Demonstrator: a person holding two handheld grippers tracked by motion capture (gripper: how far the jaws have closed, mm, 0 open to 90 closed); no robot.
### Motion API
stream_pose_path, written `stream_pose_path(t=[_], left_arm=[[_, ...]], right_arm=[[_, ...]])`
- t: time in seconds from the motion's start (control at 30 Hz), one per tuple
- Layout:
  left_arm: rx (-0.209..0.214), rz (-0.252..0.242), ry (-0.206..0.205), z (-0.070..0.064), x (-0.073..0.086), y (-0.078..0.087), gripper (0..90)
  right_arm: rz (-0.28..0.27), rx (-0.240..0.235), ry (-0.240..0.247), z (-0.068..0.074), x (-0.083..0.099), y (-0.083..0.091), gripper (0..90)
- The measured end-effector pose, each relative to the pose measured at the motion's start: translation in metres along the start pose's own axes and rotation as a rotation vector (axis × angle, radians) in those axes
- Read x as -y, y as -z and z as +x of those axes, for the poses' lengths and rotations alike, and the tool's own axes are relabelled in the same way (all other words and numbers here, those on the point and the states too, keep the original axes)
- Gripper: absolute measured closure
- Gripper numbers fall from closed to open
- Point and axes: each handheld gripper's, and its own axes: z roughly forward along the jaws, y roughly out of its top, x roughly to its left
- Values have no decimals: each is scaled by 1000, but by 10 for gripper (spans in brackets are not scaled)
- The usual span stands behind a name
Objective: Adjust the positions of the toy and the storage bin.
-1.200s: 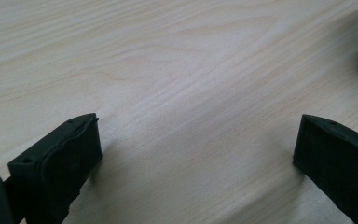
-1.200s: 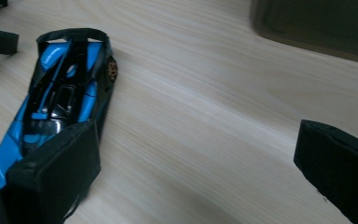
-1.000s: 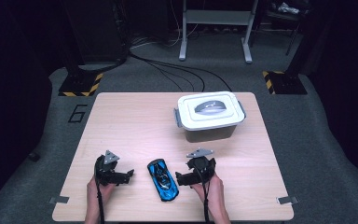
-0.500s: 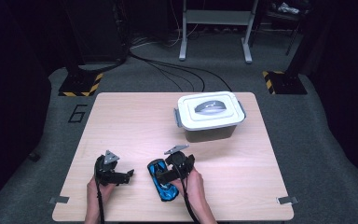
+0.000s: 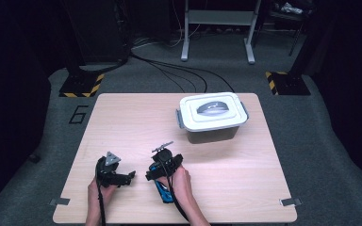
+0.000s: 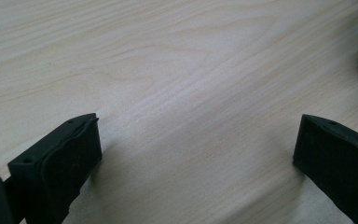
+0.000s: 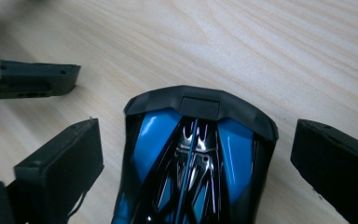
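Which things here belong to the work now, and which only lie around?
In the job:
- blue-and-black toy car
- right hand-held gripper, open around the car

Not in use:
- white plastic lidded box
- left hand-held gripper, open over bare wooden table

From my station the high view ran dim at the edges — the floor fell away to near black, while the table (image 5: 122,122) sat in a bright pool of overhead light. The white box (image 5: 212,115) nearly blew out on its lid and threw a short shadow toward me. The whole view was soft and grainy. In the right gripper view I caught crisp white glare streaks on the blue car (image 7: 191,158), but the top-left corner smeared into blur. The left gripper view stayed evenly lit — soft shadows pooled under both jaws.
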Motion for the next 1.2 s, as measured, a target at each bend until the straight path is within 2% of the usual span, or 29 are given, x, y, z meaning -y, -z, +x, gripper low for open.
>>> stream_pose_path(t=[0.13,0.27,0.3,0.43,0.5,0.77,0.83,1.0,1.1,1.13,1.2], left_arm=[[0,0,0,0,0,0,8],[0,0,0,0,0,0,8],[0,0,0,0,0,0,8],[0,0,0,0,0,0,8],[0,0,0,0,0,0,8],[0,0,0,0,0,0,8],[0,0,0,0,0,0,8],[0,0,0,0,0,0,8],[0,0,0,0,0,0,8],[0,0,0,0,0,0,8],[0,0,0,0,0,0,8]], right_arm=[[16,26,-18,-3,-3,-10,86],[18,9,-40,-2,-3,-12,134],[15,12,-17,-2,-5,-12,143],[12,11,-11,0,-6,-13,183],[9,12,-6,1,-7,-13,235],[-2,3,7,2,-7,-10,241],[-39,-1,12,4,-7,-2,243],[-82,-20,19,3,-7,12,244],[-147,-38,17,3,-5,30,244],[-147,-38,17,3,-5,30,244],[-182,-39,37,2,-4,40,245]])
